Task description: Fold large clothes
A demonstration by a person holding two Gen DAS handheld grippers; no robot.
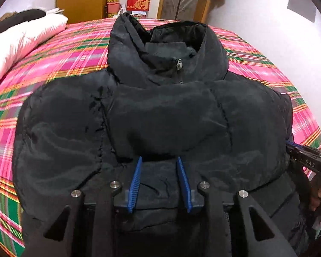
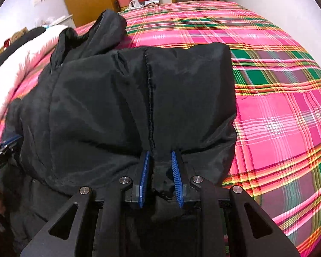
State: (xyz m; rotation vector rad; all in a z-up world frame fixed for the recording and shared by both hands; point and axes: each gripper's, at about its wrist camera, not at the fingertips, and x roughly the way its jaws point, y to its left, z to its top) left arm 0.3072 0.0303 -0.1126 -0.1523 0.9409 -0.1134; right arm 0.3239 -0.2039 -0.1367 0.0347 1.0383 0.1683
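A large black puffer jacket [image 1: 160, 115] lies on the bed, hood [image 1: 167, 49] at the far end, both sleeves folded across the chest. My left gripper [image 1: 159, 160] hovers over the jacket's middle with its blue fingers apart and nothing between them. My right gripper [image 2: 159, 154] is at the jacket's right side [image 2: 128, 98], its blue fingers closed on a pinch of black fabric from the folded sleeve. The right gripper also shows at the right edge of the left wrist view [image 1: 306, 152].
The bed has a pink, green and yellow plaid sheet [image 2: 278, 107]. A white padded garment [image 1: 21, 42] lies at the bed's left edge. Cardboard boxes and a red box [image 1: 138, 3] stand by wooden doors past the bed.
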